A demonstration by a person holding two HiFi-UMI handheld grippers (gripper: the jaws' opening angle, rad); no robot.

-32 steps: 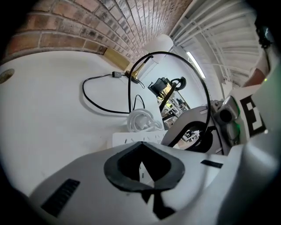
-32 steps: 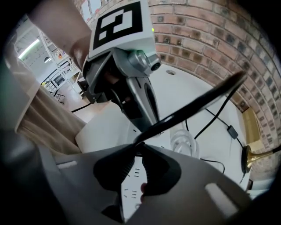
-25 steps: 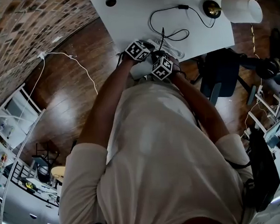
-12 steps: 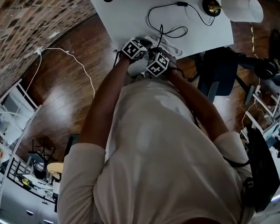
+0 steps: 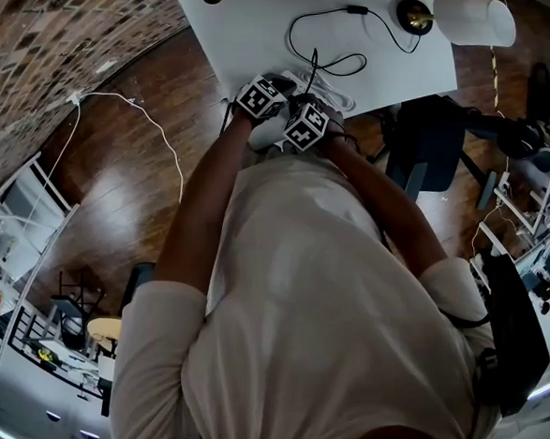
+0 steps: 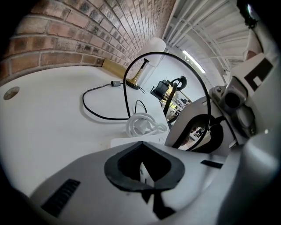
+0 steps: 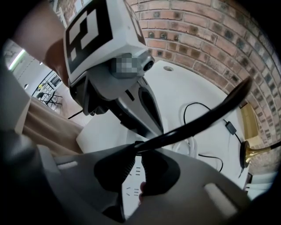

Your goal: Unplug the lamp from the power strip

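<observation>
The lamp's black plug (image 7: 136, 148) sits at the near edge of the white desk (image 5: 243, 28), over the white power strip (image 7: 131, 181). The right hand-held gripper (image 7: 137, 159) points almost straight down and is closed on the plug. That looks like a good way to pull it straight up and out. The lamp cord (image 7: 197, 119) comes out of the top of the pinch and runs in loops across the desk to the lamp (image 5: 472, 17) at the far corner.

The left hand-held gripper (image 6: 142, 163) is just beside it, low over the power strip. Its jaws are drawn together, and only a thin white sliver shows between them. It is probably there to hold the strip down so it does not lift with the plug. A coil of white cable (image 6: 141, 125) lies just past it.

The plug is mostly buried between the dark pads, so it is not clear if its pins are in the socket or out. A small pink bit low between the right jaws cannot be made out. From the head view, the marker cubes and hands cover the strip and the plug.
</observation>
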